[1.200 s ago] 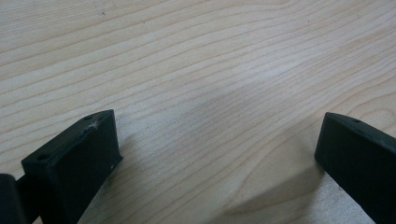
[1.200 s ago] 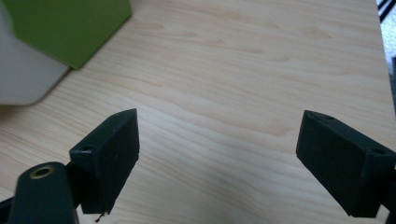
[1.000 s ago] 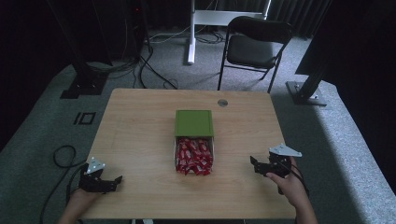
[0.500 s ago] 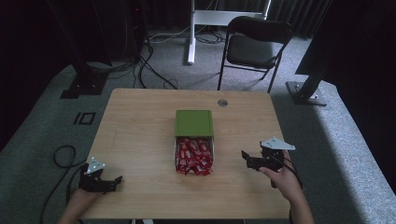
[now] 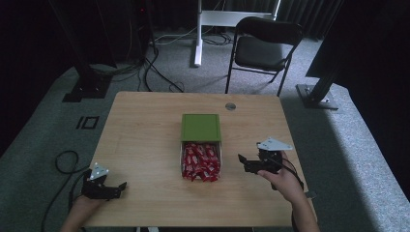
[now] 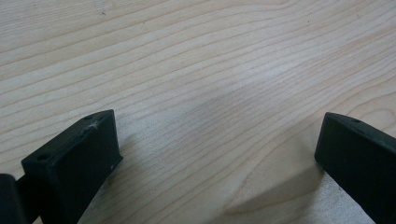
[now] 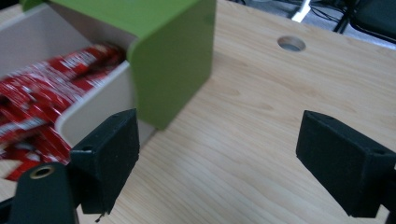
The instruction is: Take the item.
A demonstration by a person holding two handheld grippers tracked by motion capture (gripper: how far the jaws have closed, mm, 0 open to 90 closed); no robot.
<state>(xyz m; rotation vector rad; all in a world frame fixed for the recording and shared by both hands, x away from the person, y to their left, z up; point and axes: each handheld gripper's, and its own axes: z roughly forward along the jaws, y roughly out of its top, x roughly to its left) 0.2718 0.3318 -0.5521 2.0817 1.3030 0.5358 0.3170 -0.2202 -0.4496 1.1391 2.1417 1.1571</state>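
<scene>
— The right tongs (image 5: 247,163) have crept in from the right edge of the table (image 5: 145,125) toward the middle. A second ago they sat further out and nearer the person's side.

— And the left tongs (image 5: 116,188)?

— No change. They sit at the near left corner, low over bare wood, jaws spread wide with nothing between them.

— Are the right ones holding anything?

— No. Their jaws stand wide apart too, empty, pointing at the box. In the right gripper view the green lid (image 7: 154,56) is just ahead of the left-hand jaw, close but not touching as far as I can tell.

— Where's the box itself?

— Middle of the table. The green lid covers the far half of a pale tray (image 5: 183,162), and the near half is open, packed with red sachets (image 5: 200,162). A few spill over the tray's near end.

— So what do you make of the move?

— Nobody has said what the job is, so I'm guessing. The right hand (image 5: 283,181) seems to be lining up on the box's right side, either to take the lid, push the tray, or pick out a sachet. Nothing on the table has been moved yet; box and sachets lie just as they did.

— Anything else out there?

— A round hole (image 5: 230,106) near the far edge, well clear of the box.
</scene>
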